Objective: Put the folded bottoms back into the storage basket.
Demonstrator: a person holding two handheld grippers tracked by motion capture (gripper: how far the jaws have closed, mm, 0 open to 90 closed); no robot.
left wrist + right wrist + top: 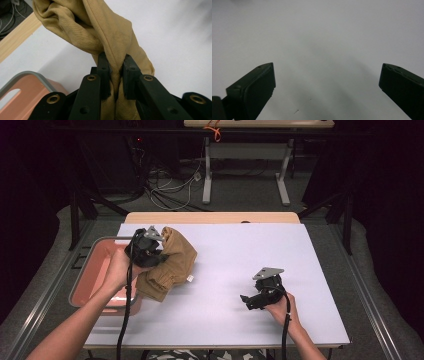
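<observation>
At the far left of the desk (225,320) a salmon-pink bin (92,270) with a grey rim sits against the white surface's left edge, and everything else lies to the right of it. Just right of the bin's rim, the person's left hand (117,267) holds the left gripper (145,251) over a bunched tan cloth (172,262), which lies on the white desk top near the bin's upper right corner and spreads away from it toward the desk's middle. In the left gripper view the jaws are pinching a twisted fold of that tan cloth (110,37) between them, the fabric squeezed into the narrow gap and rising beyond the jaw tips in a thick, rope-like bundle; the bin (27,90) shows at the lower left of that view, close beneath the gripper, with a strip of the wooden desk edge (17,37) beyond it. A small white tag shows on the cloth's side away from the bin. Well apart from the bin, across the bare white surface on the desk's right half, the right hand (282,307) holds the right gripper (246,301) low over the desk, pointing back toward the bin's side. In the right gripper view its jaws are spread wide, nothing between them but the plain white surface.
</observation>
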